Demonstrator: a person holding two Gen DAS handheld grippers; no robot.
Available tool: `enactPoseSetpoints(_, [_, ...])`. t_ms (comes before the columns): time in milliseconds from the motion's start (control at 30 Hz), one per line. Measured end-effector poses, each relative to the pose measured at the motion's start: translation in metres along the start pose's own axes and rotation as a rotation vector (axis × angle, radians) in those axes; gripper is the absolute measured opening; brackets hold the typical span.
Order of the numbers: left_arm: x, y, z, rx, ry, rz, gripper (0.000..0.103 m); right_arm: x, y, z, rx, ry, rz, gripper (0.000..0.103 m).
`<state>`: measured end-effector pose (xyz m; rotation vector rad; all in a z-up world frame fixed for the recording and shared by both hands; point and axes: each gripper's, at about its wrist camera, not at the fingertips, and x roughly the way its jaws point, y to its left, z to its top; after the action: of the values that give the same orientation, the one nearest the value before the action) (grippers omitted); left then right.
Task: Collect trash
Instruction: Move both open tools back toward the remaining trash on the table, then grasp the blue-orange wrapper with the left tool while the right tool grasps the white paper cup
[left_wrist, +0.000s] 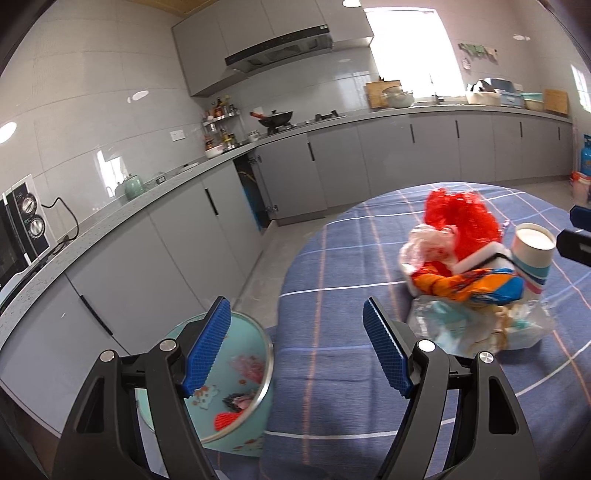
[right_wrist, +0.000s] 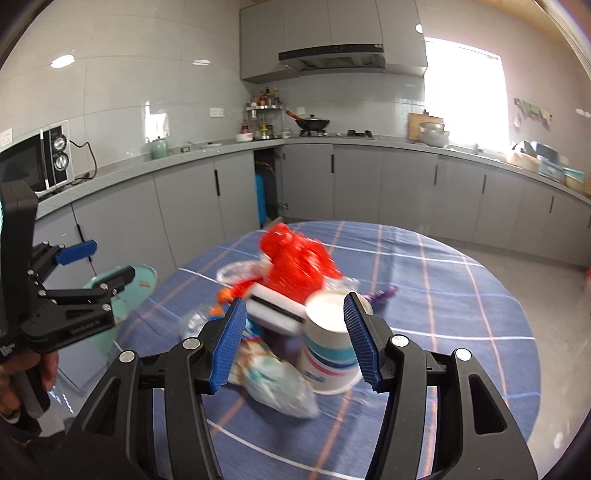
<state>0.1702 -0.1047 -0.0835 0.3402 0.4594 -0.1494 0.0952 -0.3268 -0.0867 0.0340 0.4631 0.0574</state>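
The left gripper (left_wrist: 295, 345) hangs with jaws apart over the tabletop's (left_wrist: 332, 369) left edge, above the teal bin (left_wrist: 255, 424); the right gripper (right_wrist: 295, 341) is spread wide too. The trash pile (right_wrist: 288, 295), 1 paper cup (right_wrist: 328, 354) included, sits mid-tabletop; the cup stands between the right fingers (right_wrist: 360, 343), untouched.

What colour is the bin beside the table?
Pale teal, with small printed motifs; the bin shows best in the left wrist view.
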Motion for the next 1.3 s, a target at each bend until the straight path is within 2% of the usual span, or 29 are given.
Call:
enactPoseSetpoints(233, [-0.004,-0.038,0.005,0.046,-0.009,-0.059,0.074,-0.009,-0.028,-0.017,0.002,0.011,-0.060,0.057])
enactPoseSetpoints(333, [-0.007,-0.056,0.010,0.064,-0.023,-0.088,0.080,-0.011,-0.039,-0.023,0.014,0.018,-0.083,0.058])
enactPoseSetpoints(667, [-0.019,-0.111,0.017,0.146,-0.054,-0.163,0.083,-0.020,-0.064,-0.039,0.062,0.013,-0.130,0.061])
enactPoseSetpoints(833, [-0.012,-0.127,0.013,0.175,-0.025,-0.181,0.083,-0.020,-0.069,-0.045,0.080,0.012,-0.125,0.062])
enactPoseSetpoints(1000, [0.002,-0.125,0.012,0.156,0.018,-0.192,0.082,-0.020,-0.065,-0.047,0.078,0.014,-0.113,0.062])
enactPoseSetpoints(1033, [0.003,-0.122,0.013,0.149,0.020,-0.195,0.076,-0.019,-0.064,-0.047,0.076,0.014,-0.111,0.062])
enactPoseSetpoints(1067, [0.004,-0.120,0.013,0.145,0.024,-0.206,0.060,-0.019,-0.063,-0.046,0.075,0.015,-0.110,0.062])
enactPoseSetpoints(1100, [0.005,-0.118,0.013,0.142,0.032,-0.223,0.053,-0.018,-0.062,-0.046,0.075,0.017,-0.107,0.062])
enactPoseSetpoints(1167, [0.006,-0.114,0.011,0.140,0.052,-0.265,0.029,-0.018,-0.061,-0.046,0.074,0.019,-0.104,0.062])
enactPoseSetpoints(1300, [0.000,-0.105,0.007,0.141,0.039,-0.268,0.022,-0.014,-0.056,-0.045,0.068,0.025,-0.095,0.062])
